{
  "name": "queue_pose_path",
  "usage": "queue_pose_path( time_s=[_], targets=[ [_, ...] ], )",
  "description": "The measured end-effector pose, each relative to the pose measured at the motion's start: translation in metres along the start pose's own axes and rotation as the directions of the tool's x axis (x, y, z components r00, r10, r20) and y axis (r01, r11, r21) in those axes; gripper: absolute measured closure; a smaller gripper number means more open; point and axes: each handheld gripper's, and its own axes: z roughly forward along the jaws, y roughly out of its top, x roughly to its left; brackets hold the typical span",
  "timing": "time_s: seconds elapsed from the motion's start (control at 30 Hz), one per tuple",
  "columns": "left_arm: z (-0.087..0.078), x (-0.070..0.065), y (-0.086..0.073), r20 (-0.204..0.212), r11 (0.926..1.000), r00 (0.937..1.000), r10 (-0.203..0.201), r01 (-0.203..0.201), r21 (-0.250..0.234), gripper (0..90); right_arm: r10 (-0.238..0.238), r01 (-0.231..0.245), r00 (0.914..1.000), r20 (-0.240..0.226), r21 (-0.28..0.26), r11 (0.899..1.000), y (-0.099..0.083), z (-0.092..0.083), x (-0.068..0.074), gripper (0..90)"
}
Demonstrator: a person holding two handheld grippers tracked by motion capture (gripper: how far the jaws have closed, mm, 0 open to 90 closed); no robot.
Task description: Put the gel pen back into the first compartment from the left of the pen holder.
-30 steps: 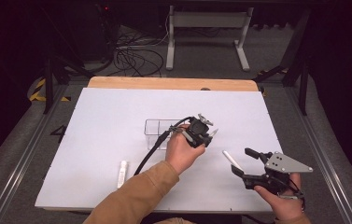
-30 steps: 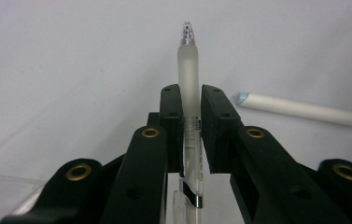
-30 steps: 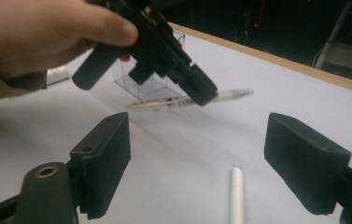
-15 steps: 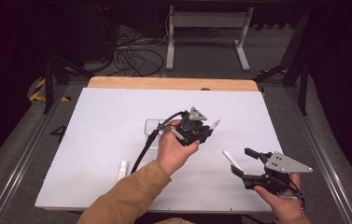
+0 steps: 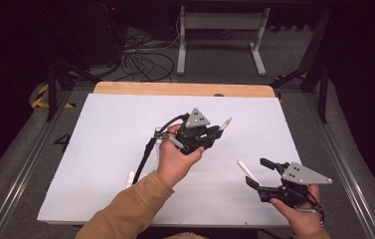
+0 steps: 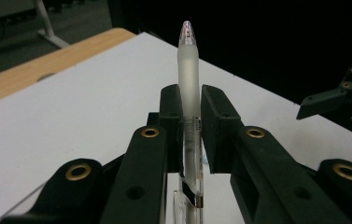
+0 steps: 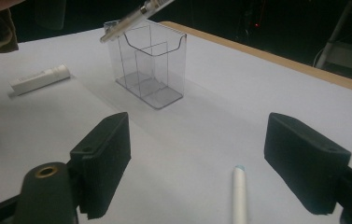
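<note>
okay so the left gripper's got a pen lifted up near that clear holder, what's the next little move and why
Probably tip the pen upright and carry it over the clear holder. The left gripper clamps it mid-barrel, and in the right gripper view the pen slants above the holder's open top, not yet inside. The right gripper sits open over another white pen.

Seen from above, the left gripper is raised over the middle of the table, its 2 black jaws clamped tight, tips aimed right and away, the forearm in a tan sleeve reaching in from the bottom edge. The right gripper sits low at the near right corner, jaws spread wide, pointing left.
</note>
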Motion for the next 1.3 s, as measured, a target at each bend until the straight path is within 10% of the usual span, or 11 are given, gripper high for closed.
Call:
queue_pose_path(
  time_s=[0.33, 1.3],
  targets=[
    [-0.018, 0.010, -0.001, -0.001, 0.9947, 1.0000, 0.008, -0.008, -0.103, 79.2, 0.001, -0.001, 1.0000, -0.004, 0.000, 1.000, 0.000, 0.001, 0.001, 23.4],
    [-0.060, 0.058, -0.009, -0.095, 0.9827, 0.9952, 0.021, -0.038, -0.181, 79.0, 0.004, -0.004, 1.0000, -0.005, 0.002, 1.000, 0.001, 0.003, 0.002, 23.3]
  ],
)
